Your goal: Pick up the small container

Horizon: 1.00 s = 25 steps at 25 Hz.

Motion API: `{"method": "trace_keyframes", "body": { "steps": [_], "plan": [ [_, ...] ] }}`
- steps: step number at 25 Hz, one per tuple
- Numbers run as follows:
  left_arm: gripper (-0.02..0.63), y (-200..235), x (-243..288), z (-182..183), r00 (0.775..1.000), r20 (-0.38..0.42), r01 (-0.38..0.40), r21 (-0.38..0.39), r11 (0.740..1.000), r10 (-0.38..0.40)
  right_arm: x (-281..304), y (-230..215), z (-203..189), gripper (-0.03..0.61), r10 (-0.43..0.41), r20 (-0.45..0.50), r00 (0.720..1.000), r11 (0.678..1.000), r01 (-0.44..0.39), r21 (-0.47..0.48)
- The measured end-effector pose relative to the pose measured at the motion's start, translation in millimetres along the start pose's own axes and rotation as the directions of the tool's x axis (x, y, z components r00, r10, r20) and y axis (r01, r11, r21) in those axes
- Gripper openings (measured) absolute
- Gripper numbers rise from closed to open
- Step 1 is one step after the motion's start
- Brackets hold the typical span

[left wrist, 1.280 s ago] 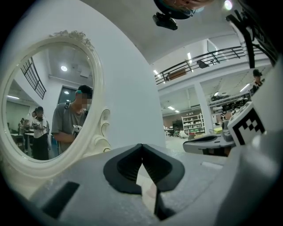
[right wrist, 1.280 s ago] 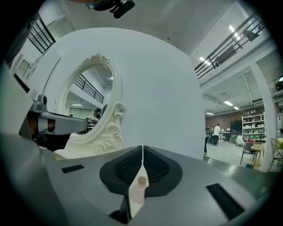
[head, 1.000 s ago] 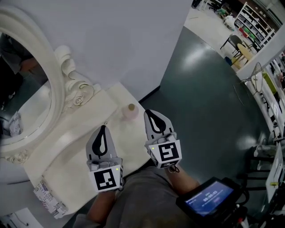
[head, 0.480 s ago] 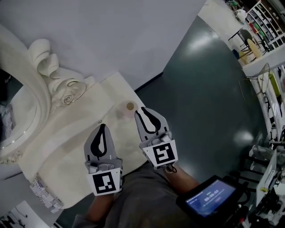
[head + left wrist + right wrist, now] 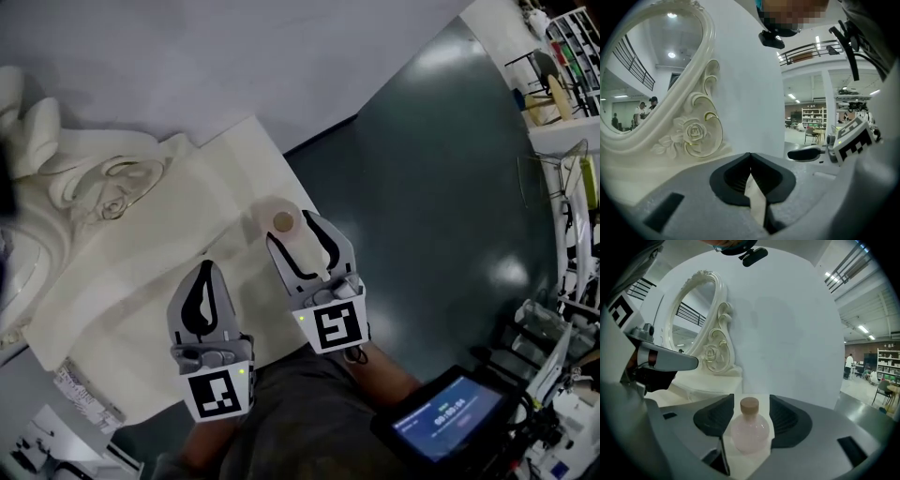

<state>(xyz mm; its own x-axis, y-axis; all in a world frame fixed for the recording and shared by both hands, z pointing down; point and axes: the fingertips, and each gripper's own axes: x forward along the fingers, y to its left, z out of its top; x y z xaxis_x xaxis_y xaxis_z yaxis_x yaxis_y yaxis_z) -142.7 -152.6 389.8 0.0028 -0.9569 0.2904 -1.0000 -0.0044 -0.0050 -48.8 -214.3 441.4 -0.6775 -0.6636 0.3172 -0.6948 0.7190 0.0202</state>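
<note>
The cream dressing table stood against a white wall, with the carved mirror frame off to my left and dark floor just past the table's end. The small container (a round, pale pink bottle with a cork-coloured cap) stood upright near that end. It was between the fingers of my right gripper, which were opening and did not press it. My left gripper hung beside it, fingers clenched on nothing. What worried me was the belly. It looked round and smooth, so a squeeze set too high or off-centre could squirt it forward, and the table edge was near enough for it to roll off. One finger touching before the other could also tip it.
</note>
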Motion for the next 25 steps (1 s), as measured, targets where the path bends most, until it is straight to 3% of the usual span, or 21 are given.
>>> {"method": "trace_keyframes", "body": {
  "steps": [14,25],
  "plan": [
    [0.014,-4.3,27.4,-41.6,0.994,-0.113,0.004,-0.042,0.999,-0.009,25.7,-2.2,-32.5,0.219,0.053,-0.044,0.998,0.998,-0.052,0.036],
    [0.014,-0.2,30.0,-41.7,0.994,-0.105,-0.013,-0.056,0.998,0.007,28.4,2.6,-32.3,0.205,0.062,-0.053,0.997,0.998,-0.062,0.011]
  ]
}}
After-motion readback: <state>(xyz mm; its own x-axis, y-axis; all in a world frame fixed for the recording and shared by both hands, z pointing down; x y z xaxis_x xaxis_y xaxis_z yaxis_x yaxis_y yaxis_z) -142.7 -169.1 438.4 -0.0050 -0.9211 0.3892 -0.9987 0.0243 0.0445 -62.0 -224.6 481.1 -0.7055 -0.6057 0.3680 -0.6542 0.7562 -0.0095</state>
